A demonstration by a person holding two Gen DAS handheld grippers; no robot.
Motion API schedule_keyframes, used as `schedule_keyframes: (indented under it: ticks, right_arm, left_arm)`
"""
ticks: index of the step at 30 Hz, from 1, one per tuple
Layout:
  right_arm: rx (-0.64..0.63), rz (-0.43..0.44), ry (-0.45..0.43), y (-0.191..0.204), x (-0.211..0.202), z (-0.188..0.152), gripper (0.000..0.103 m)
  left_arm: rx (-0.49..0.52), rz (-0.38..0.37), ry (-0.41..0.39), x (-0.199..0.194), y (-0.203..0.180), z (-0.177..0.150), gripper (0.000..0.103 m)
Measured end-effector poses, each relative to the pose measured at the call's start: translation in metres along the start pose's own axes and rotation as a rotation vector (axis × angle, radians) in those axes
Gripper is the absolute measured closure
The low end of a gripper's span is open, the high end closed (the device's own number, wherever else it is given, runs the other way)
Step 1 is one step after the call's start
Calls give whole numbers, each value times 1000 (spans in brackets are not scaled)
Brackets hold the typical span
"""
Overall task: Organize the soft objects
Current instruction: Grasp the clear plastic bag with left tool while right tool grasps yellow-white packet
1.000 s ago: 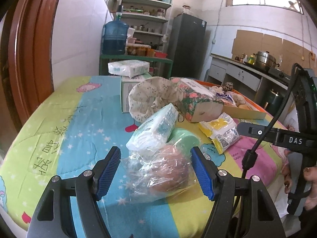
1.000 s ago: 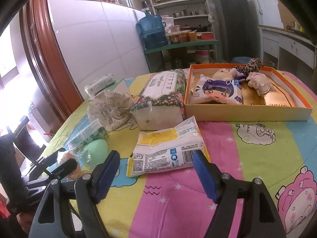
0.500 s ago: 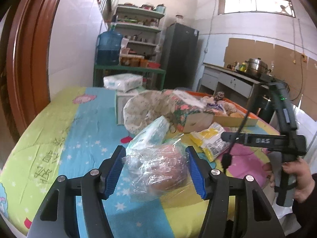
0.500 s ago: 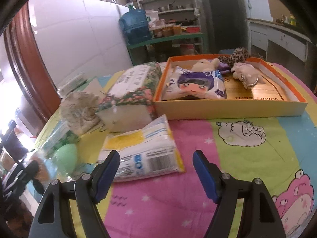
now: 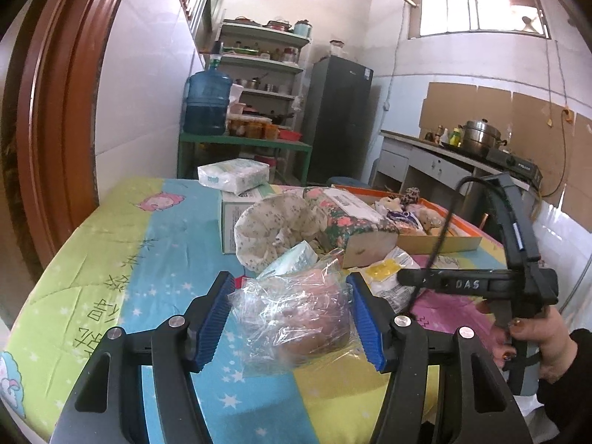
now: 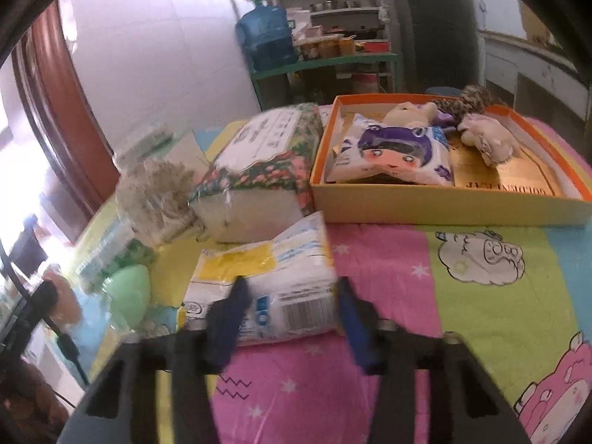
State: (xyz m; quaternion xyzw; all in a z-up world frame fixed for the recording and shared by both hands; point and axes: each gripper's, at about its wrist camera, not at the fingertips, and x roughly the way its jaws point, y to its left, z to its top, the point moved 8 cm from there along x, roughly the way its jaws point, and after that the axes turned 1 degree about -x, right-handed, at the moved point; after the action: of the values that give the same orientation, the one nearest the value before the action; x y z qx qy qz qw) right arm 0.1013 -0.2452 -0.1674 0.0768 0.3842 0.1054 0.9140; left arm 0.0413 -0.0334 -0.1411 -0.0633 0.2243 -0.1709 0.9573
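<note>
We are holding the left gripper (image 5: 290, 323) clenched on a clear plastic bag (image 5: 296, 327) with something pinkish-brown inside; both blue pads (image 5: 214, 320) are pressing its crinkled sides, and it is sitting low at 6 o'clock in the left wrist view, over the bedsheet (image 5: 122, 259), which is carrying green characters too slanted for us to read.

Our right gripper (image 6: 288, 320) is closing its jaws around a white and yellow tissue pack (image 6: 266, 281) at 6 o'clock in the right wrist view; the pack is lying between them with a barcode facing us, its small print blurred. We cannot tell whether the pads are pressing it yet.

At 12 o'clock from that pack a floral tissue pack (image 6: 266, 170) is lying beside the orange box (image 6: 444, 211), at 1 o'clock, which is holding a cartoon-face pack (image 6: 396, 155) and plush toys (image 6: 484, 137). Gold lettering on the box floor is reading upside down, illegibly. A green pouch (image 6: 129, 296) is lying at 9 o'clock. In the left wrist view the right gripper's bar is showing "DAS".
</note>
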Motion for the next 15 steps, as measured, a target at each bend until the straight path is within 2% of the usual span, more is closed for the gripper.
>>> schedule_keyframes:
  ticks: [3,8,15]
  right_arm:
    - [34,27,-24,-5,-7,0,77]
    - [57,65,-75,-5,-22,4,83]
    - [17,44,-162,1,-53,21,91]
  left_arm:
    - [-3,4,-4,-1,1,1,39]
    - [-5,9,-12,-4,0,3,39]
    - [-10,15,-31,-9,0,8,39]
